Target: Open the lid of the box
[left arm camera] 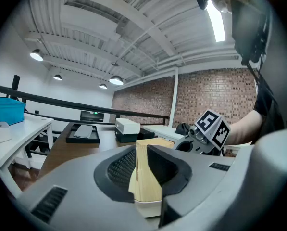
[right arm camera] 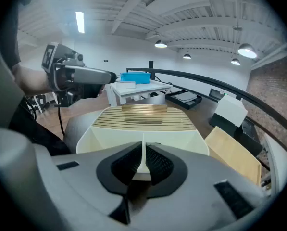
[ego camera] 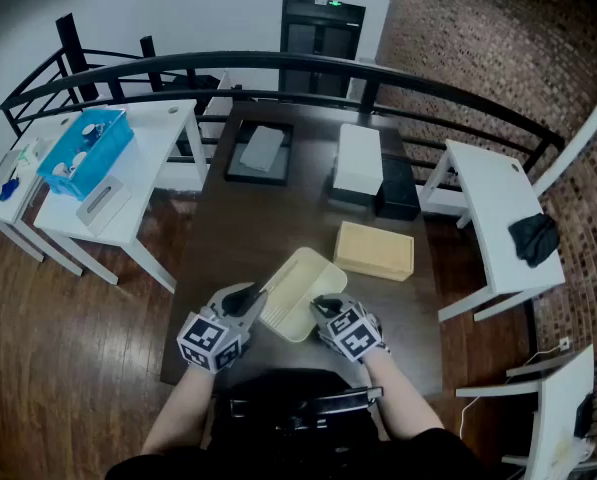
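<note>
The cream box [ego camera: 303,298] lies on the dark table [ego camera: 268,228] just in front of me. Its slatted wooden lid [right arm camera: 143,117] slopes up toward the far side in the right gripper view. My left gripper [ego camera: 250,301] is at the box's left edge, shut on the lid's wooden edge [left arm camera: 145,186], with cream plastic under it. My right gripper [ego camera: 323,308] is at the box's near right corner, pads shut on the thin cream wall [right arm camera: 143,150]. Each gripper shows in the other's view: the right gripper [left arm camera: 205,131] and the left gripper [right arm camera: 107,76].
A second box with a plain wooden top [ego camera: 375,251] sits just right of the cream one. Farther back stand a white box on a black base [ego camera: 359,163] and a black tray [ego camera: 261,151]. White side tables flank the table, with a blue bin [ego camera: 86,151] on the left one.
</note>
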Demonstrator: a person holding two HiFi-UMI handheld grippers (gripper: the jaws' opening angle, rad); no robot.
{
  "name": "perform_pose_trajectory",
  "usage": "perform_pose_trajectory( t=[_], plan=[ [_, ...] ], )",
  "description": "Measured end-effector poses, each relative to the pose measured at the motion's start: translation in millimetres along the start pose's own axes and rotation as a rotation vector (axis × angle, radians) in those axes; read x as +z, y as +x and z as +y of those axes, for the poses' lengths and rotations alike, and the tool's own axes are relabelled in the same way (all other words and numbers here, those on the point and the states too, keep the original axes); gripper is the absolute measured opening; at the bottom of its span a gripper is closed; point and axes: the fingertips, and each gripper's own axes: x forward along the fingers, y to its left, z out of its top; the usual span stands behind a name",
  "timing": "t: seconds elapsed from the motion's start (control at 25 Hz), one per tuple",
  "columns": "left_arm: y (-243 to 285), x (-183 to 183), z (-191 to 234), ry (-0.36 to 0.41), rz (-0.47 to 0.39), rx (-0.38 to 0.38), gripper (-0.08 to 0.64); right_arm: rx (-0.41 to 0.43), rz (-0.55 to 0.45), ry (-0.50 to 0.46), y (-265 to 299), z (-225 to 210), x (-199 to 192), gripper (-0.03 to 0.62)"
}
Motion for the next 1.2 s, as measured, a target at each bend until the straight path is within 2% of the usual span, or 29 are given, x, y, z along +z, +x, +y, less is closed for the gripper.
perform_pose_trajectory(
  t=[0.08,0.12,0.36,0.48,0.56,0.6,0.84,1.04,1.2],
  plan=[
    [15.2,-11.9,-1.7,0.012,0.062,-0.024,0.123,0.006,0.030,-0.016,1.5,-0.1,-1.8,0.028],
    [22.4,-17.2,-2.6,0.020,0.088,-0.034,0.126,0.009,0.046,-0.023,2.0,-0.7,-2.9,0.028],
    [57.1,-55.5,-10.9,0.126,0.268,-0.085,0.126,0.010,0.124,-0.032,4.0,-1.6,-7.3,0.026],
    [65.5,-65.1,-13.9,0.170,0.315,-0.087,0.124,0.004,0.129,-0.030,4.2,-1.2,-7.8,0.026],
    [67.3,-67.7,-9.8,0.197,0.332,-0.057,0.063,0.000,0.129,-0.030,4.2,-1.5,-7.7,0.026],
    [67.7,-68.2,-6.8,0.194,0.338,-0.046,0.018,-0.002,0.130,-0.030,4.2,-1.4,-7.5,0.026],
    [70.2,-65.4,-3.3,0.142,0.360,-0.047,0.012,-0.019,0.157,-0.033,5.7,-3.4,-9.1,0.021],
    [63.8,-29.3,-0.2,0.125,0.246,-0.010,0.009,-0.021,0.203,-0.048,7.1,-3.4,-10.1,0.021],
    [35.2,-7.5,31.6,0.097,0.187,0.101,0.009,0.007,0.178,-0.063,4.1,4.1,4.2,0.021]
  ],
)
